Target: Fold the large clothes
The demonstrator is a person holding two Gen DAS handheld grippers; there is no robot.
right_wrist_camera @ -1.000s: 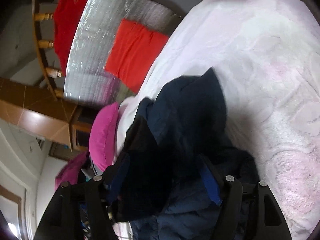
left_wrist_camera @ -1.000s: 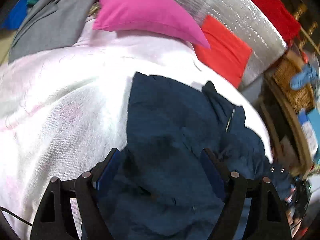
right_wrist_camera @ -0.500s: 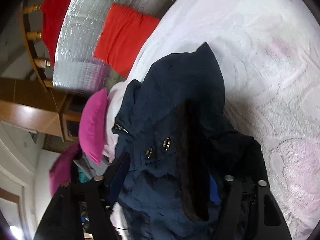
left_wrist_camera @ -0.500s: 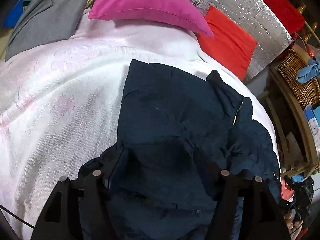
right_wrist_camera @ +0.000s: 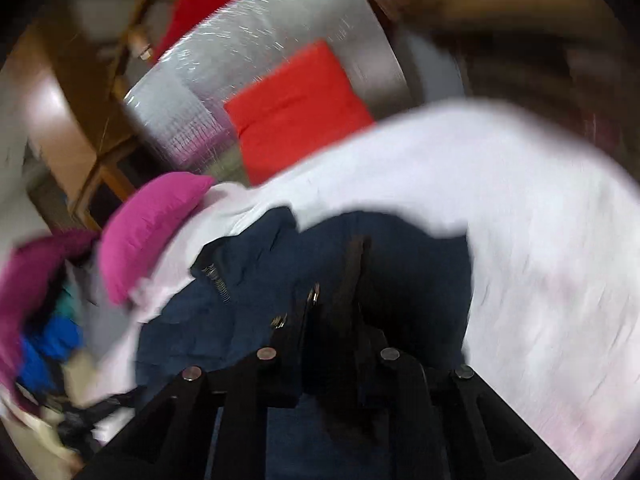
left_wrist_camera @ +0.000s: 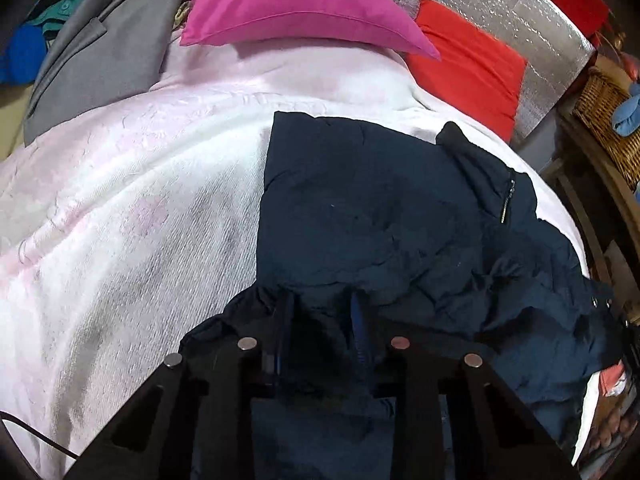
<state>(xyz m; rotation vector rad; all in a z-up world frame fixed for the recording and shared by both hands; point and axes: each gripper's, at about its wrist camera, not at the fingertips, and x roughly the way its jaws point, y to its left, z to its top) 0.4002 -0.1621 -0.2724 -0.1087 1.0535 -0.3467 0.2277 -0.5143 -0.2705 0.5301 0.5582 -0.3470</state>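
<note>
Item: navy jacket (left_wrist_camera: 360, 216), large, crumpled, lay on a bed covered by a white and pale pink blanket (left_wrist_camera: 132, 208). Far part spread fairly flat; near and right parts bunched in folds. Zip pocket visible toward the right edge; snap buttons showed in the right wrist view, which was blurred.

Left claw (left_wrist_camera: 320, 320): jaws closing, a gathered fold of the jacket's near edge between them, pads pressed into the cloth.

Right claw (right_wrist_camera: 336, 292): jaws drawn close together, gripping a dark fold of the jacket (right_wrist_camera: 248, 320) near the snaps.

Surroundings: magenta pillow (left_wrist_camera: 296, 4) at the head of the bed, touching the blanket; red cushion (left_wrist_camera: 468, 68) beside it, leaning on a silver foil-faced panel (left_wrist_camera: 512, 12); grey garment (left_wrist_camera: 100, 64) at the far left of the bed; wicker basket (left_wrist_camera: 608, 120) off the bed's right side.
</note>
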